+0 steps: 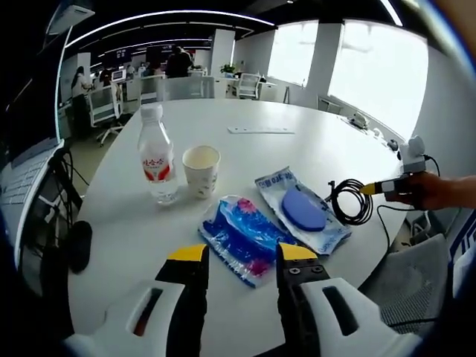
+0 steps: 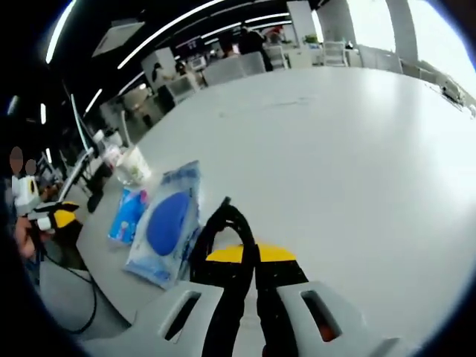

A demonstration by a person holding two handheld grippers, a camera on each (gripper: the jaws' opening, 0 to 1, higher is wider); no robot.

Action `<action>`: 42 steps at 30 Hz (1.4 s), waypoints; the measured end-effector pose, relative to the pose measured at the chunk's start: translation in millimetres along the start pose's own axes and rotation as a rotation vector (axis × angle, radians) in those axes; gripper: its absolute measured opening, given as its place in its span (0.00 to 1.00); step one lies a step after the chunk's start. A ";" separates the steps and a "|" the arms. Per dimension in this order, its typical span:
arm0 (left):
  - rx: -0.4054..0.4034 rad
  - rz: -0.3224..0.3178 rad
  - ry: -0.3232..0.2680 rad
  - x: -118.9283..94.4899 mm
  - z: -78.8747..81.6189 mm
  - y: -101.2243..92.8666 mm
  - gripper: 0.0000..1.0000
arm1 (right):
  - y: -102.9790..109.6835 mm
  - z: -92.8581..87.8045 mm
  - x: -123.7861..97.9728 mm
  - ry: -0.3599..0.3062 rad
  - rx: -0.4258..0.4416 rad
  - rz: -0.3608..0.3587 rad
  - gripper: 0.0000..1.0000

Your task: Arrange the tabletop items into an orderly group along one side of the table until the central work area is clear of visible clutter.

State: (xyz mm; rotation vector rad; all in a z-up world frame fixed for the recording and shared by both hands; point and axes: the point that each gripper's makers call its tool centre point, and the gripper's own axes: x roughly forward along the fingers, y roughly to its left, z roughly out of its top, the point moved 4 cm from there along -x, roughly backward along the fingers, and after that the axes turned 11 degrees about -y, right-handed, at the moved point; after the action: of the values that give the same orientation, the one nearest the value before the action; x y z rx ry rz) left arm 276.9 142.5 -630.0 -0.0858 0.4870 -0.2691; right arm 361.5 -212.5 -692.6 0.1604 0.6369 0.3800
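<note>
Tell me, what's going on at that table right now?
Left tool open, hovering before the blue-pink packet. Right tool shut on the black cable. Water bottle, paper cup and blue-disc bag crowd mid-table.

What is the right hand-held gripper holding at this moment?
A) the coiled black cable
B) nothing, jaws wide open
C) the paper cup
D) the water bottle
A: in the right gripper view, the right hand-held gripper has its jaws closed on the coiled black cable, beside the clear packet with the blue disc.
</note>
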 end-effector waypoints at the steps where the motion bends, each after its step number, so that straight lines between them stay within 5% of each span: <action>1: 0.001 0.000 0.000 0.1 0.2 0.0 0.35 | -1.4 -2.0 1.1 0.004 -0.006 -0.002 0.01; 20: 0.004 -0.003 0.003 3.1 2.3 -1.2 0.36 | -11.4 -23.5 2.1 0.087 -0.120 -0.039 0.04; 42: 0.067 -0.083 0.032 13.3 0.8 -18.9 0.46 | -3.2 -29.1 -19.6 0.106 -0.244 -0.011 0.31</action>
State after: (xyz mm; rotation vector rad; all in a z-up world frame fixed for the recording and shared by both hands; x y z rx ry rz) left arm 284.1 120.7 -632.5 -0.0368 0.5066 -0.3678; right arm 330.3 -222.3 -705.8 -0.0964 0.6899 0.4542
